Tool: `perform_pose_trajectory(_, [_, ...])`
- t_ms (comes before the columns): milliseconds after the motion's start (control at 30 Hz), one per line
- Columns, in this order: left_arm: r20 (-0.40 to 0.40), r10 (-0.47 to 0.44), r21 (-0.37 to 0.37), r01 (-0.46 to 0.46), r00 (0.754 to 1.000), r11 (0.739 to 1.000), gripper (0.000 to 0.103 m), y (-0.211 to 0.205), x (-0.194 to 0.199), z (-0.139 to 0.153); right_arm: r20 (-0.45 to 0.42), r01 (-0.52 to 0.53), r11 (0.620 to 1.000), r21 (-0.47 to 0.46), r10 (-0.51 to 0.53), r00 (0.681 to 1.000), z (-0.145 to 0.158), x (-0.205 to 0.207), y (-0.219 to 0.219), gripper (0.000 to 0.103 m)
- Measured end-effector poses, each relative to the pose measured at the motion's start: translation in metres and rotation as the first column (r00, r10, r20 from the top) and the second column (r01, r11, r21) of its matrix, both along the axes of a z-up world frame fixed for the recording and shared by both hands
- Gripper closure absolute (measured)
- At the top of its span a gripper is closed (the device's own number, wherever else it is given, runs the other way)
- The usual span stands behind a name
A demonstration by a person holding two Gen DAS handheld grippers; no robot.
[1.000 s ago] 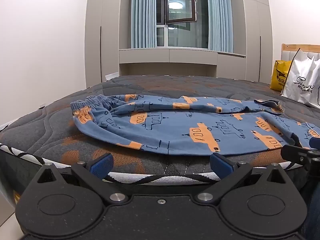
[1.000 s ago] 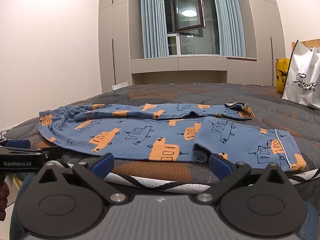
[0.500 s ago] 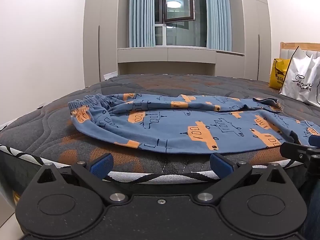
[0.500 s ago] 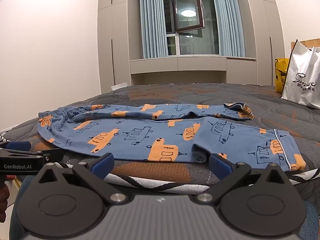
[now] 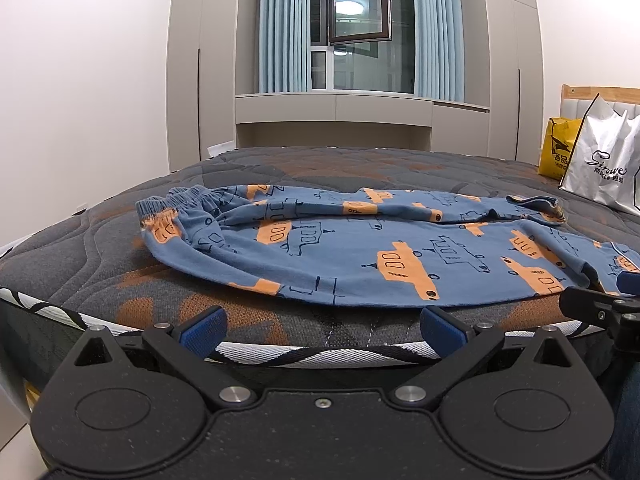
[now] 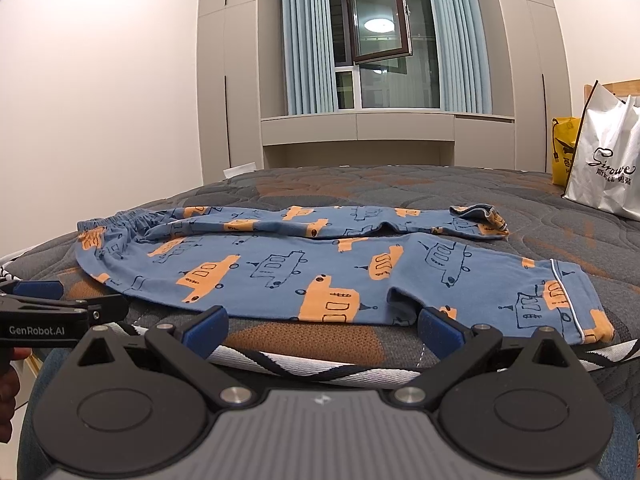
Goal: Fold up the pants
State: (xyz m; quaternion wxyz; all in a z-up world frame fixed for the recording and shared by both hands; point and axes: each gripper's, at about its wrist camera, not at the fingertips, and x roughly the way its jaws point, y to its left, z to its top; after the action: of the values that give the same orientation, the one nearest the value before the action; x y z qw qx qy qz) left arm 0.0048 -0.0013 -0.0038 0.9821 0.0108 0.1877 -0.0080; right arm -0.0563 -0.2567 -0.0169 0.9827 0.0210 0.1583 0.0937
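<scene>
Blue pants [image 5: 360, 248] printed with orange vehicles lie spread flat across the near part of the bed, waistband [image 5: 172, 200] at the left, leg cuffs at the right [image 6: 560, 300]. The far leg's cuff [image 6: 480, 218] is turned over. My left gripper [image 5: 322, 326] is open, just short of the bed's front edge, with nothing between its blue pads. My right gripper [image 6: 322, 326] is open too, in front of the near leg's lower hem, empty. Each gripper shows at the edge of the other's view: right gripper [image 5: 600, 304], left gripper [image 6: 52, 308].
The bed [image 5: 320, 164] has a dark quilted cover with orange patches and a striped front edge [image 6: 360, 364]. A white shopping bag [image 5: 604, 168] and a yellow bag [image 5: 556, 152] stand at the far right. Wardrobes and a window bench lie beyond the bed. A hand [image 6: 8, 392] shows at left.
Both views have shifted slightly: the pants sit a little lower and nearer in frame. Both grippers remain open and the pants lie unmoved.
</scene>
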Motion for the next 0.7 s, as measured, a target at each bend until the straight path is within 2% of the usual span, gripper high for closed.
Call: perform_pose_trajectory(700, [-0.007, -0.001, -0.003, 0.001, 1.000, 1.000, 0.000, -0.0003, 0.0005, -0.0022, -0.004, 0.000, 1.000, -0.003, 0.000, 1.000, -0.0004, -0.0003, 0.0022, 0.000])
